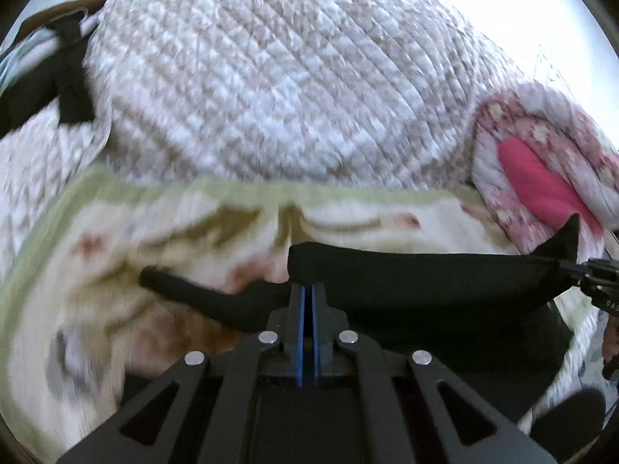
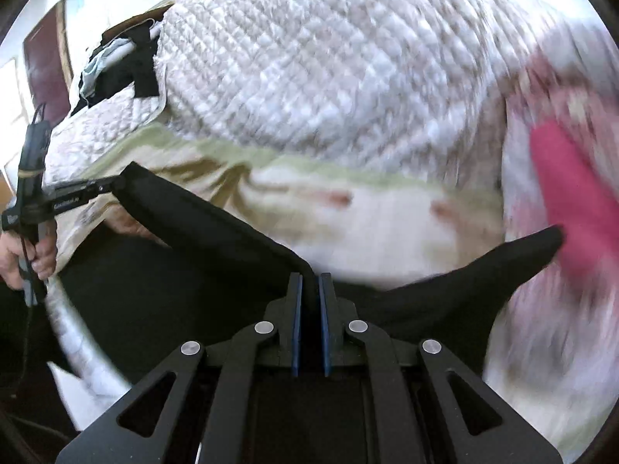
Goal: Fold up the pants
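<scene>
Black pants (image 1: 425,282) hang stretched between both grippers above a bed. My left gripper (image 1: 308,288) is shut on the pants' upper edge, cloth pinched between its blue pads. In the right wrist view my right gripper (image 2: 309,278) is likewise shut on the black pants (image 2: 216,224), and the fabric runs taut up to the left, where the left gripper (image 2: 112,185) pinches a corner. In the left wrist view the right gripper (image 1: 572,266) holds the far corner at the right edge. The pants' lower part sags below the grippers.
A quilted white-and-beige cover (image 1: 271,77) spreads over the bed behind, with a floral sheet (image 1: 116,232) under the pants. A pink flowered quilt with a magenta lining (image 1: 541,189) lies bunched at the right. Dark clothes (image 2: 127,65) lie at the far left. A hand (image 2: 23,251) grips the left tool.
</scene>
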`<state>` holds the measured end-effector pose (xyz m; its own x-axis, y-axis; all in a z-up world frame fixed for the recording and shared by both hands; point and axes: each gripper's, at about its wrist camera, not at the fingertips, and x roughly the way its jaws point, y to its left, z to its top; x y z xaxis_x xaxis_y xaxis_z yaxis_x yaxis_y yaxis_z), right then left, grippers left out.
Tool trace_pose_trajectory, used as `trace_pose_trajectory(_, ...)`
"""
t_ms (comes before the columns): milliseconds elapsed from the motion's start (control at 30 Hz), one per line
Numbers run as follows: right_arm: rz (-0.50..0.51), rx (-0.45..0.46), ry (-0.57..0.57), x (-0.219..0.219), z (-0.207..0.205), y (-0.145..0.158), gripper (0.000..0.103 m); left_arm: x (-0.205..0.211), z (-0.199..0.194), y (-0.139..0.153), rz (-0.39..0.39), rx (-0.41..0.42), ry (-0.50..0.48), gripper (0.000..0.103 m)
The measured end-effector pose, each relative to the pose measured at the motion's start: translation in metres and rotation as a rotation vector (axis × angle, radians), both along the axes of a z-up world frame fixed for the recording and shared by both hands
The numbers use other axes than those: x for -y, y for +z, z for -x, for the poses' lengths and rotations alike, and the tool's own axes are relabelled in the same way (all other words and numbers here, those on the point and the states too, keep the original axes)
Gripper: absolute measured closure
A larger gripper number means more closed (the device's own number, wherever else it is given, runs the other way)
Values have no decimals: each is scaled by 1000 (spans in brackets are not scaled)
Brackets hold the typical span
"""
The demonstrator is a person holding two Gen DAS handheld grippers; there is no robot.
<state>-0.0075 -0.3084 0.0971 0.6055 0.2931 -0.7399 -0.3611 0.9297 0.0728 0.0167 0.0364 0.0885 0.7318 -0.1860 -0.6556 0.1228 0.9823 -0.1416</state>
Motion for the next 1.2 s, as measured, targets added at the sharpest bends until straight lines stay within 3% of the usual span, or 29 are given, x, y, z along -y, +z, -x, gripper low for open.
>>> trace_pose_trajectory(167,-36,-235,-103,5,26,-67,95,6,49,-46,-9,-129,-16,98)
trace_pose_trajectory(233,-80,-267,-132,8,31,-76,91,4,61,-58,-14,-168,-6,98)
trace_pose_trajectory(333,-141,-252,-168,13,37,-74,81,-5,76,-61,17,-209,13,97)
trace_pose_trajectory(467,-227,-181,-193,16,52,-63,59,-20,88,-46,26,-174,70,96)
trace_pose_trajectory(500,-236,-156,-198,16,54,-60,55,-22,87,-42,27,-161,81,90)
trace_pose_trajectory(533,-247,-130,-206,17,54,-58,55,-22,84,-37,27,-149,87,76)
trace_pose_trajectory(600,-278,-101,-232,20,55,-56,55,-19,71,-31,20,-130,90,63)
trace_pose_trajectory(733,-332,-92,-282,25,57,-58,55,4,31,-34,-38,-132,80,63)
trace_pose_trajectory(900,-369,-94,-335,37,66,-63,55,26,-10,-72,-145,-243,64,65)
trace_pose_trajectory(967,-383,-98,-343,40,67,-65,55,29,-6,-71,-192,-197,78,92)
trace_pose_trajectory(1000,-386,-100,-346,41,67,-65,55,28,-2,-68,-199,-181,88,98)
trace_pose_trajectory(1133,-391,-100,-347,40,66,-66,55,-1,27,-51,-139,-101,199,98)
trace_pose_trajectory(1200,-388,-100,-341,38,67,-66,55,-21,50,-42,-70,-56,274,98)
